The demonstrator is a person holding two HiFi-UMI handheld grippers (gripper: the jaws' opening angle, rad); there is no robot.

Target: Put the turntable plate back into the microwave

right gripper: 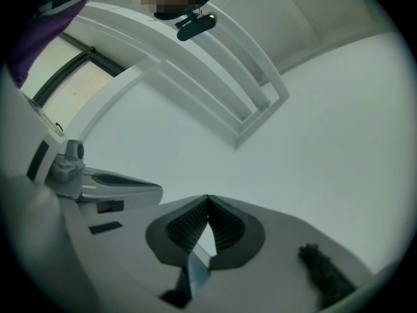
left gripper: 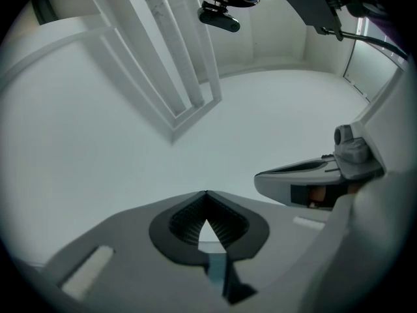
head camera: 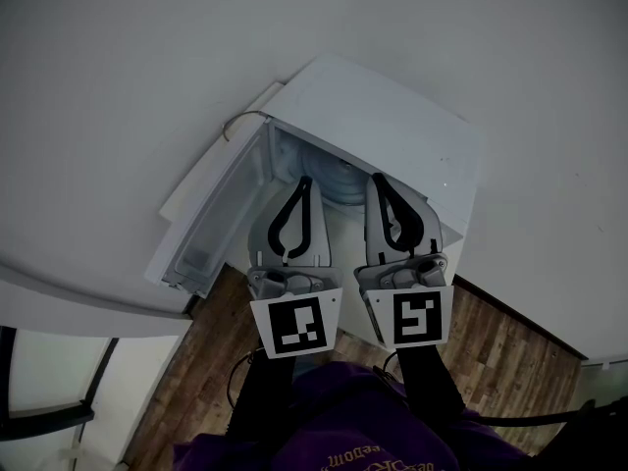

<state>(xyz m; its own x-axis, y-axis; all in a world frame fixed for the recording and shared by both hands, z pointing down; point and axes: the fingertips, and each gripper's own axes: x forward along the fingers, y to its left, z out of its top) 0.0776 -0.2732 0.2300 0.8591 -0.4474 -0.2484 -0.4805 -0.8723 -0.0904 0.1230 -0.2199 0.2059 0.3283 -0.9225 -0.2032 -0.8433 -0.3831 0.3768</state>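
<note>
White box microwave (head camera: 392,116), door (head camera: 211,214) open at 8 o'clock; round glass turntable plate (head camera: 340,186) apparently back inside; left gripper (head camera: 305,181), right gripper (head camera: 375,178): closed, empty.

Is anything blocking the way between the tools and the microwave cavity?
Nothing visible does. The microwave door hangs open at the left, and the left tool and right tool, both shut, point into the cavity, where a glassy disc shows.

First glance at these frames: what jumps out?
The white microwave sits mid-frame in the head view, its door swung open to the left. The left gripper and right gripper point side by side into its cavity, jaws shut. A pale rounded shape inside is too dim to name.
</note>
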